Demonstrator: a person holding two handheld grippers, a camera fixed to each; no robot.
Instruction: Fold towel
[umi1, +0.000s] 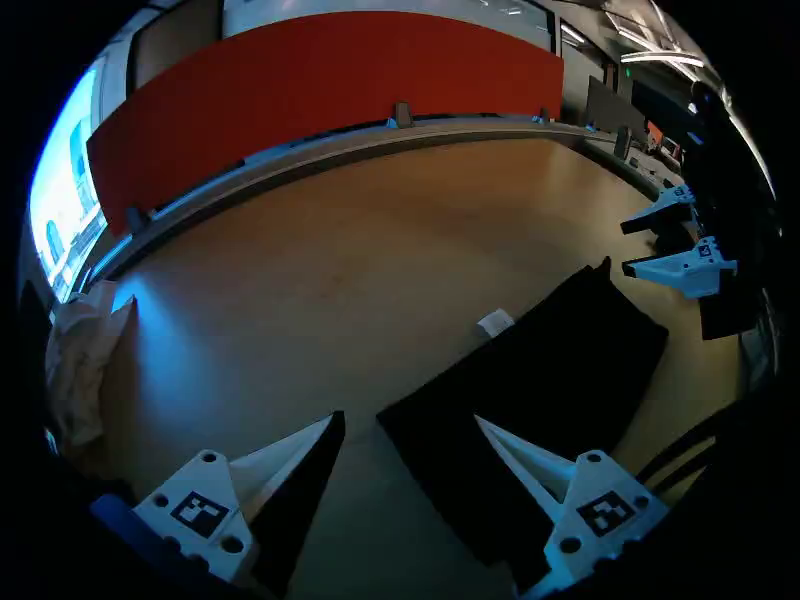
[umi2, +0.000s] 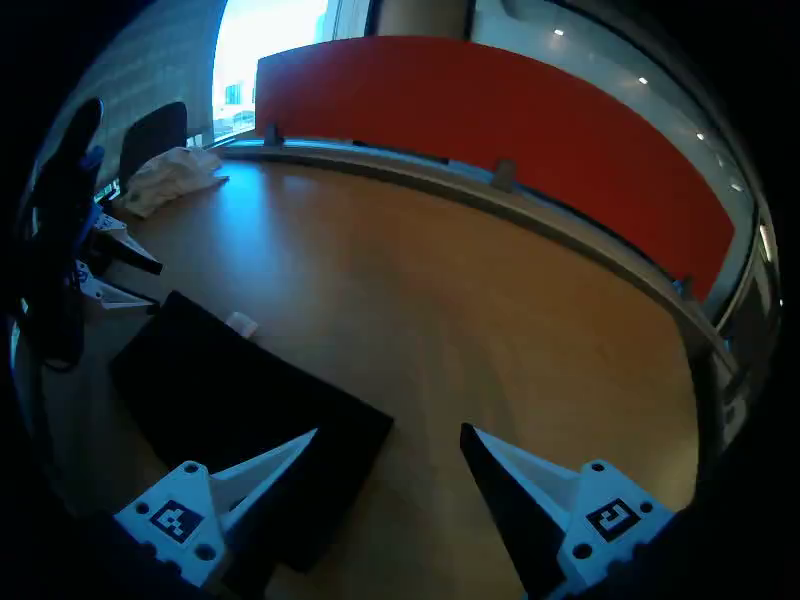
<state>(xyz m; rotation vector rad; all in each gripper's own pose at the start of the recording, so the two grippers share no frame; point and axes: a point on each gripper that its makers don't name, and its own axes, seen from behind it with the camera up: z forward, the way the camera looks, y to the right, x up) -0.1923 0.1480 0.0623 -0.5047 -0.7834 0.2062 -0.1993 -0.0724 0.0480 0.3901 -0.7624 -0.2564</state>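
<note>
The wooden tabletop (umi1: 350, 260) is stretching wide, with a long red divider screen (umi1: 320, 80) running along its far edge from nine to one o'clock in the left gripper view. The black towel (umi1: 560, 380) is lying flat on the wood, at about four o'clock in that view and about eight o'clock in the right gripper view. A pale crumpled cloth (umi1: 80, 360) is slumping near nine o'clock, well apart from the towel. The left hand-held gripper (umi1: 408, 418) is hovering at one near corner of the towel, fingers spread with nothing between them. The right hand-held gripper (umi2: 390, 430) is doing likewise at the opposite end, fingers wide and gripping nothing. A small white tag (umi1: 494, 322) is poking out at the towel's far edge.

By my reckoning the step in hand is taking hold of two corners. Each gripper should be coming down so that one finger slides under the cloth and the other over it, then both lifting evenly so the fold lands square.

The towel is so dark that I am not making out whether it is already doubled, nor whether any finger is touching it. Its near edge is being cut off behind the fingers.
</note>
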